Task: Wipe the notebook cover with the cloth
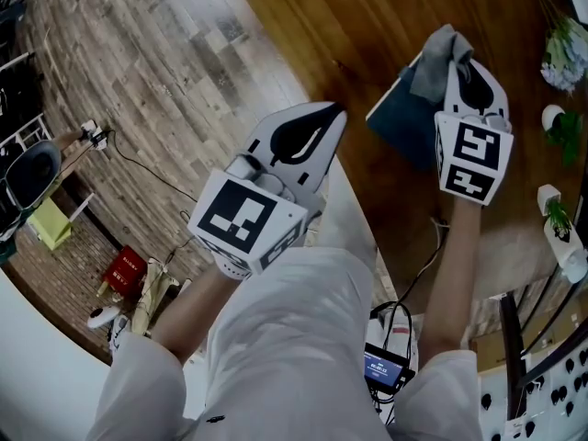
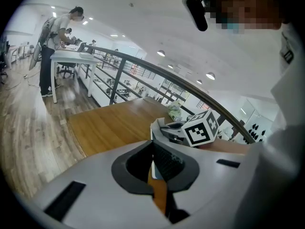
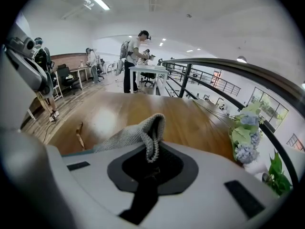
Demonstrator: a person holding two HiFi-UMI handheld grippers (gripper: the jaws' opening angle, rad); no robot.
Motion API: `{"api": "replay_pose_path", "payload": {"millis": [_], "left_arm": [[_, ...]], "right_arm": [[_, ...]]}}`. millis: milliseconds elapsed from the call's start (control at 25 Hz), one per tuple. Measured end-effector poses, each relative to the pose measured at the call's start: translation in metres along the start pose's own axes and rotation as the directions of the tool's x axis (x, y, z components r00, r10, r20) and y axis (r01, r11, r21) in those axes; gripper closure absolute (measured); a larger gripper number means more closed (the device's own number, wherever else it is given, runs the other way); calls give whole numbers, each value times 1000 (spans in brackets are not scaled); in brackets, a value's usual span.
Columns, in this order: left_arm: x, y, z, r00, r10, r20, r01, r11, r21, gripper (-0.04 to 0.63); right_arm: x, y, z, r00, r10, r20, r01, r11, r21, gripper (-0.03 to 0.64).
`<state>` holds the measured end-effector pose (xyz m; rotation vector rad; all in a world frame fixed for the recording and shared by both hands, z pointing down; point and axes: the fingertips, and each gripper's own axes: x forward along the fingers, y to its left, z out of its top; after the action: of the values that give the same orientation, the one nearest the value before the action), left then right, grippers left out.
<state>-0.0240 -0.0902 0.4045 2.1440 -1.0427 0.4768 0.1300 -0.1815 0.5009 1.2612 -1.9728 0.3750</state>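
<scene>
A dark teal notebook (image 1: 404, 118) lies on the wooden table (image 1: 367, 26) near its edge. My right gripper (image 1: 457, 55) is over the notebook's far corner, shut on a grey knitted cloth (image 1: 432, 62) that bunches out of its jaws. In the right gripper view the cloth (image 3: 138, 132) hangs from the gripper (image 3: 151, 151), and a sliver of the notebook (image 3: 71, 152) shows below it. My left gripper (image 1: 333, 113) is held left of the notebook, over the table's edge. It is shut with nothing in it. The left gripper view shows its jaws (image 2: 155, 161) closed and the right gripper (image 2: 186, 130) ahead.
Blue-white flowers (image 1: 565, 49) and small white pots (image 1: 560, 228) stand at the table's right side by a railing. Left of the table's edge a plank floor lies far below, with a red object (image 1: 124, 269). A small screen device (image 1: 384, 366) hangs at my waist. People stand at a distant desk (image 3: 136, 56).
</scene>
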Motion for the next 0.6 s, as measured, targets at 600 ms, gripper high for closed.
{"api": "replay_pose_path", "payload": {"millis": [600], "left_arm": [[-15, 3, -6, 1000, 10, 9, -10, 1000, -5, 577]], "right_arm": [[-24, 61, 39, 982, 151, 113, -152, 988, 2, 588]]}}
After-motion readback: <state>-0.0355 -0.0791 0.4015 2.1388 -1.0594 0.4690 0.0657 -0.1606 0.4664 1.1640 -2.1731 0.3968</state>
